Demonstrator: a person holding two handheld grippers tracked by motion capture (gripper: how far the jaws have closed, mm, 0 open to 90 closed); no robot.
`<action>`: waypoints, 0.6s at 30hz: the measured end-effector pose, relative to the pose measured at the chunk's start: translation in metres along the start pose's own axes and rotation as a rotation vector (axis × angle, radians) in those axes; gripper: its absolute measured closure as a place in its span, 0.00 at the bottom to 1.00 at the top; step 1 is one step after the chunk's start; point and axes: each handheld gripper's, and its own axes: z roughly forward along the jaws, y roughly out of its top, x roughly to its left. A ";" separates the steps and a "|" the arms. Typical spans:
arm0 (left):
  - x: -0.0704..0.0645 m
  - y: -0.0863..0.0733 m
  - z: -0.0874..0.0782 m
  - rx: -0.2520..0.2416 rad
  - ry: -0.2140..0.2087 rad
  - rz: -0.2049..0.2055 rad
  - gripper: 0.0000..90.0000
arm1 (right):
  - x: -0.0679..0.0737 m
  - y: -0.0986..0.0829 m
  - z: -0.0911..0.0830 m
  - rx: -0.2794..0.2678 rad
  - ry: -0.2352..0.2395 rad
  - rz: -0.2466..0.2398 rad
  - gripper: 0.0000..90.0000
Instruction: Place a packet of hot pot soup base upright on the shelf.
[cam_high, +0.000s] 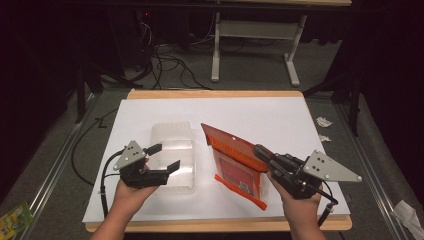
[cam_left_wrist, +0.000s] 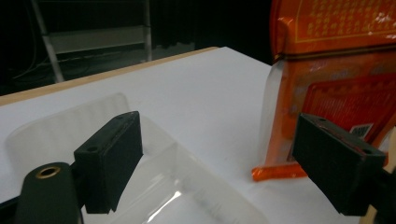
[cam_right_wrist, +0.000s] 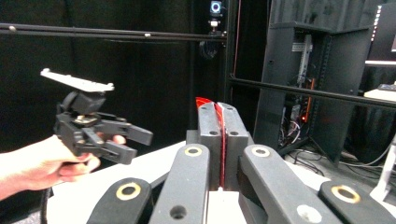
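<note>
- Dark room with black walls surrounds a desk (cam_high: 150, 107) topped by a white sheet, with cables and a metal stand's legs on the floor beyond it.
- An orange and red printed packet (cam_high: 239, 165), partly clear plastic, is held tilted above the desk near its middle.
- Pinching the packet's edge is the right claw (cam_high: 263, 152), its two black jaws pressed together on a thin red strip of the packet, as seen along the jaws in the right gripper view.
- A hand (cam_high: 300, 202) grips that claw from the near edge of the desk.
- Left of the packet, a clear plastic tray (cam_high: 173, 155) lies flat on the white sheet.
- Above the tray's near end sits the left claw (cam_high: 164, 156), jaws spread wide with nothing between them; the other hand (cam_high: 131, 194) holds it.
- From the left claw's own camera, the packet stands just beyond its right jaw, apart from it.
</note>
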 end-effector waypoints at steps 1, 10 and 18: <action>-0.002 0.002 0.004 -0.002 -0.008 0.001 0.19 | 0.001 0.000 0.000 -0.001 0.005 -0.001 1.00; -0.022 0.028 0.050 -0.059 -0.169 -0.029 0.24 | 0.006 -0.005 0.006 0.015 0.038 -0.009 1.00; -0.026 0.033 0.067 -0.074 -0.176 -0.088 0.56 | -0.002 -0.014 0.006 0.044 -0.009 -0.009 1.00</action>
